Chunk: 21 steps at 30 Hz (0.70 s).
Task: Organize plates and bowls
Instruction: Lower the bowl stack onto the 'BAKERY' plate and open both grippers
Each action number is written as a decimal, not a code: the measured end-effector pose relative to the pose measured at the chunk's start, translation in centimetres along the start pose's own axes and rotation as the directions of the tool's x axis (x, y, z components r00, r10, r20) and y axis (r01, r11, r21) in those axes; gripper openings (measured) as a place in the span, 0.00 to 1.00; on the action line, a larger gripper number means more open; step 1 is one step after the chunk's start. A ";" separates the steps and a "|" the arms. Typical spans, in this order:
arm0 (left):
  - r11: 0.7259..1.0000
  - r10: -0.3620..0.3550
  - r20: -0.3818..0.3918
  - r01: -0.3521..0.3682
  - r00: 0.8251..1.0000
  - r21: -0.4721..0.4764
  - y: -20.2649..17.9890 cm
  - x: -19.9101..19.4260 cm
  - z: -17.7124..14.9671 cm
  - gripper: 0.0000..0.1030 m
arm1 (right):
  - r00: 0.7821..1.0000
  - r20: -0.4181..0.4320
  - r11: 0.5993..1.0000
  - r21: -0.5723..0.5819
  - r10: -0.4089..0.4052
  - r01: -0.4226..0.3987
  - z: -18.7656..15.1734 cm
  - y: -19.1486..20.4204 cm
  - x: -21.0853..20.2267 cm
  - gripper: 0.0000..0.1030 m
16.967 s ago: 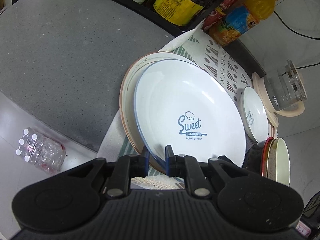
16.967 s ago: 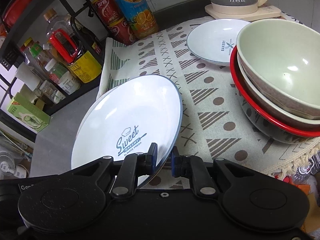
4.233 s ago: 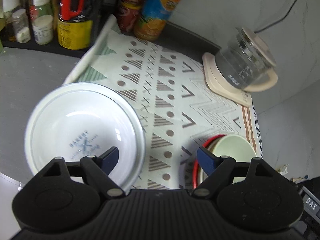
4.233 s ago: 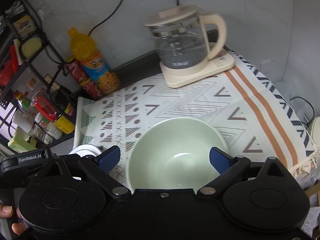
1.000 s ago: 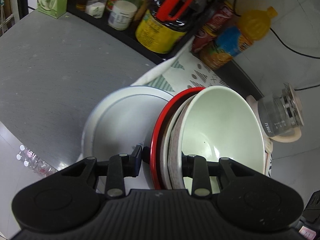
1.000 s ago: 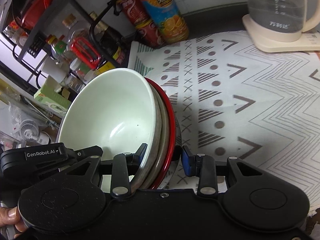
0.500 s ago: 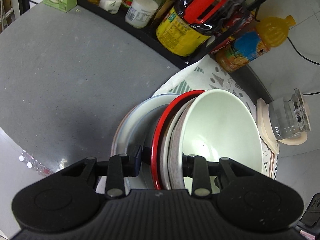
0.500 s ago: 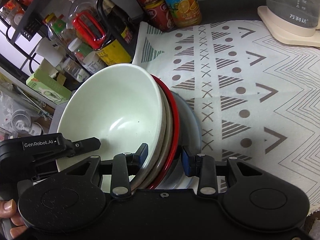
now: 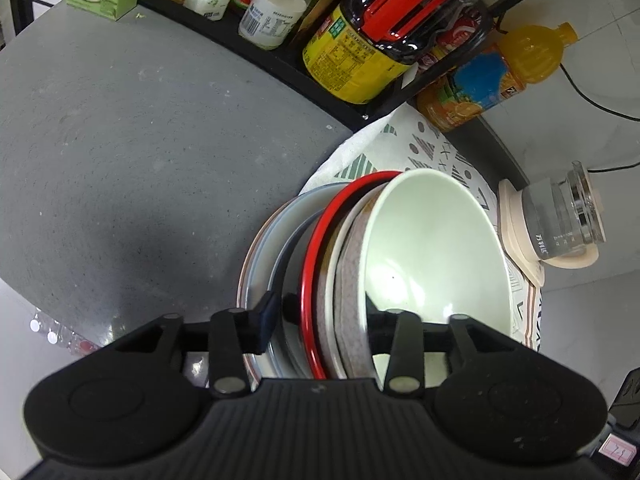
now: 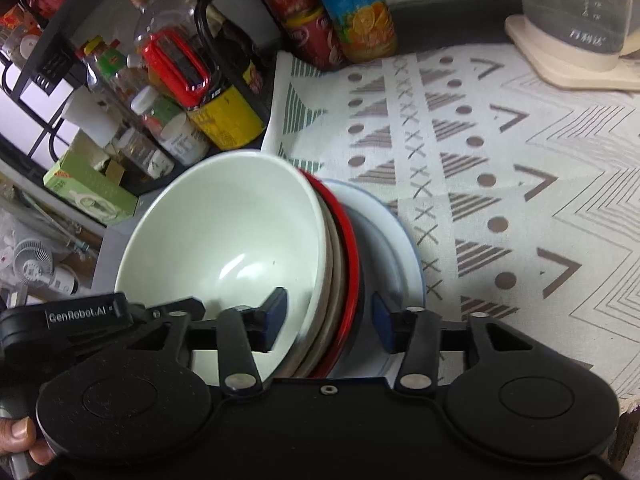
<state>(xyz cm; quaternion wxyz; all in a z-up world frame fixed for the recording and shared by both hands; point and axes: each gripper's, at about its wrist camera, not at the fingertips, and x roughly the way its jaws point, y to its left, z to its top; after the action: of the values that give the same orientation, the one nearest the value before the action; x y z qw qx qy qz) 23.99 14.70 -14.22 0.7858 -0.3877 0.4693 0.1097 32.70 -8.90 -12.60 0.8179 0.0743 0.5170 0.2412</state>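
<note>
Jaws of left gripper [image 9: 320,316] and right gripper [image 10: 326,320] have just been opening; pads now stand clear of nested bowl stack [image 9: 432,256], frame centre, judged released onto white plates [image 10: 400,248].

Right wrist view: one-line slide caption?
Open right gripper straddling nested pale green bowl and red-rimmed bowl on stacked white plates.

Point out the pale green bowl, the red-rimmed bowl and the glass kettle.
pale green bowl [image 9: 432,256], left wrist view, inner wall.
red-rimmed bowl [image 10: 352,248], right wrist view, red rim.
glass kettle [image 9: 564,212], left wrist view, glass body.
</note>
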 end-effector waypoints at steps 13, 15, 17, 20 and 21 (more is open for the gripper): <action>0.986 0.013 0.088 -0.027 0.996 0.167 -1.1 -3.0 0.7 0.77 | 0.986 0.147 0.994 0.092 -0.078 0.065 -1.9 0.3 -3.1 0.78; 0.983 0.019 0.088 -0.034 0.996 0.178 -1.3 -3.4 0.6 0.77 | 0.982 0.163 0.992 0.102 -0.096 0.080 -2.3 0.2 -3.8 0.80; 0.979 0.011 0.095 -0.029 0.995 0.199 -1.7 -4.1 0.3 0.77 | 0.978 0.177 0.989 0.119 -0.109 0.089 -2.9 0.0 -4.8 0.83; 0.968 0.002 0.110 -0.029 0.994 0.248 -2.3 -5.0 -0.5 0.78 | 0.968 0.215 0.987 0.128 -0.126 0.101 -4.0 -0.4 -6.5 0.86; 0.966 0.000 0.117 -0.030 0.993 0.255 -2.5 -5.4 -0.8 0.78 | 0.965 0.227 0.986 0.125 -0.135 0.108 -4.4 -0.6 -7.1 0.86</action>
<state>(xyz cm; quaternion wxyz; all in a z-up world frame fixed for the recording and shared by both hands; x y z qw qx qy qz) 21.91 13.52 -8.74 0.8543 -0.2722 0.4361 0.0765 26.57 -13.28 -9.04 0.8811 0.1160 0.4330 0.1508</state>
